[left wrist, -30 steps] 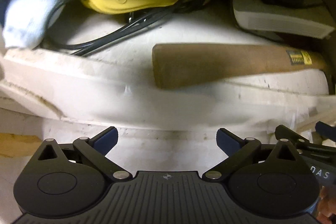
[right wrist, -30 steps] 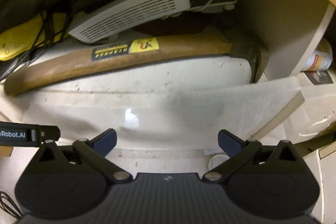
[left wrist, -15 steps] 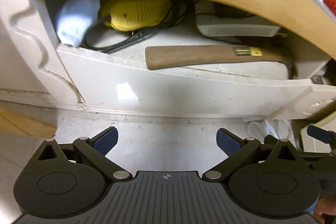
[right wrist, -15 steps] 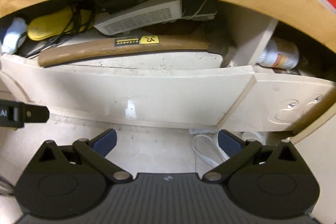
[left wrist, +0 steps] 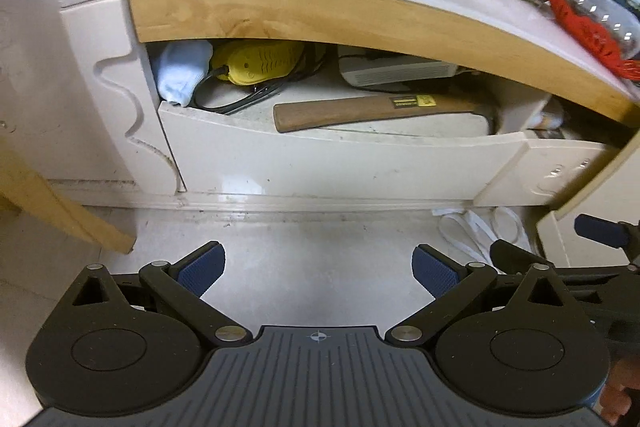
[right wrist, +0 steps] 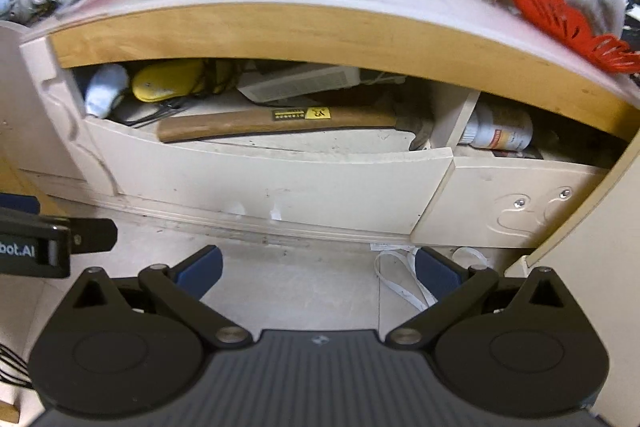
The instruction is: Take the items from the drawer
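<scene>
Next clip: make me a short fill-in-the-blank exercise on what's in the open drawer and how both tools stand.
1. The hammer in the drawer has a ____ handle.
2. The object beside the white cloth is ____ in colour.
3. The left tool and the right tool are both ____, holding nothing.

Missing words: wooden; yellow; open

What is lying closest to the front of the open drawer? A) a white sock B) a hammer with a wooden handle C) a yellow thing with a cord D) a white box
B: the hammer lies along the drawer just behind its front panel, while the sock, yellow thing and white box sit further back.
</scene>
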A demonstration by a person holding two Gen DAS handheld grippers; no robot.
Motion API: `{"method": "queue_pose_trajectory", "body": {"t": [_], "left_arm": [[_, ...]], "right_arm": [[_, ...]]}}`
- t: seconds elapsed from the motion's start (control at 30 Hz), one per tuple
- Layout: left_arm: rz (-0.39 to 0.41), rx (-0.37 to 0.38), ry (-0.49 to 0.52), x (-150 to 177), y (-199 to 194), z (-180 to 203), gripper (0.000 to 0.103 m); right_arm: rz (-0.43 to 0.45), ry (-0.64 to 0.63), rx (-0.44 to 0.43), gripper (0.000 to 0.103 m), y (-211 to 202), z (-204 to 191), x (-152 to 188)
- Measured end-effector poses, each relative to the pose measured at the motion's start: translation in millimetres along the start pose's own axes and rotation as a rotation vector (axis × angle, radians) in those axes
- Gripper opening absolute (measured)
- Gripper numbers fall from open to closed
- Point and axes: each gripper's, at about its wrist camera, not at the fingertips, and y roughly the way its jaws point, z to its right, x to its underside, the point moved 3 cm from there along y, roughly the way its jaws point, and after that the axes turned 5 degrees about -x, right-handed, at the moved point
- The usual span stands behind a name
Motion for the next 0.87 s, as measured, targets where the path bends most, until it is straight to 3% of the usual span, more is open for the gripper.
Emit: {"method": "queue_pose_trajectory", "body": {"t": [0.4, 0.87], "left_arm": [[0.054, 0.029, 0.001, 24.9, -60.9, -4.9, 0.103], [0.036, 0.061, 0.003, 44.5, -73.9, -9.4, 0.103]], "right_arm": [[0.029, 0.029, 0.032, 0.103, -62.4, -0.9, 26.0], [0.074, 0.026, 0.015, 0.103, -98.1, 2.8, 37.3]]}}
